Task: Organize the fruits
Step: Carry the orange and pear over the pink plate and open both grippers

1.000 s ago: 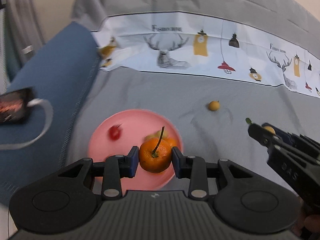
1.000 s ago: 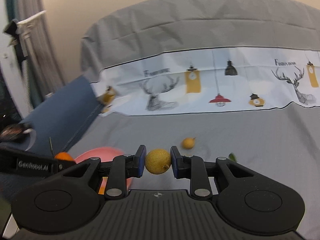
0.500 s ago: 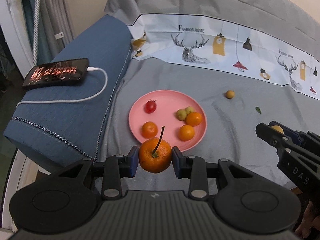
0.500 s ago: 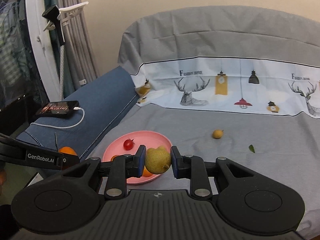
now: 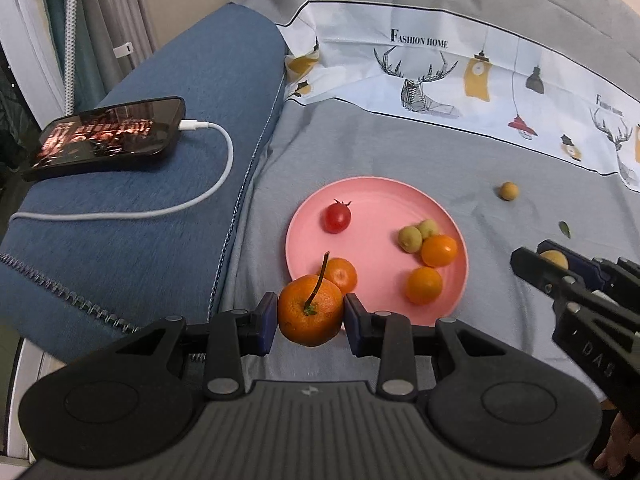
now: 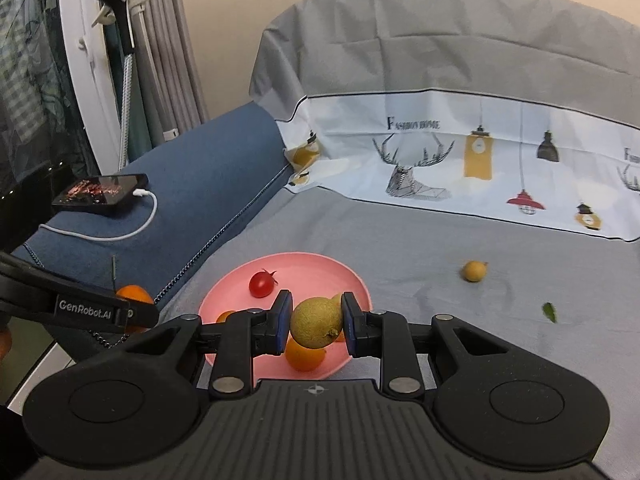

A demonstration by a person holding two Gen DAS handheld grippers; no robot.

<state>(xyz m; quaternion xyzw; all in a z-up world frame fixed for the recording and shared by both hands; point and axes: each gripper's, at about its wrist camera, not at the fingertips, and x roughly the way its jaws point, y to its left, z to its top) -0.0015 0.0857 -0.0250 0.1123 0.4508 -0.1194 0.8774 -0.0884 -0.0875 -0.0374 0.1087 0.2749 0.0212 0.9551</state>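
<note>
Pink plate [image 5: 304, 216] on the grey bed cover [image 5: 400, 152] is the landmark: cherry tomato [image 5: 337, 217], two green fruits, three oranges on it. Left gripper [image 5: 310, 316] jaws clamp a stemmed orange [image 5: 310, 314] at the plate's near edge, stem up toward the plate. Right gripper [image 6: 315, 322] jaws grip a yellow-green fruit [image 6: 316, 322] over the plate's near side. Loose yellow fruit [image 5: 508, 191] right of the plate. Plate looks closer than half a second ago.

The left wrist view looks steeply down along its fingers, close above the round pink plastic plate [image 5: 452, 216]. The right wrist view looks flatter, from the plate's [image 6: 344, 276] near right. Both share plate, grey bedsheet [image 5: 400, 148] [image 6: 400, 236] and black phone [image 5: 108, 136] [image 6: 100, 192].
</note>
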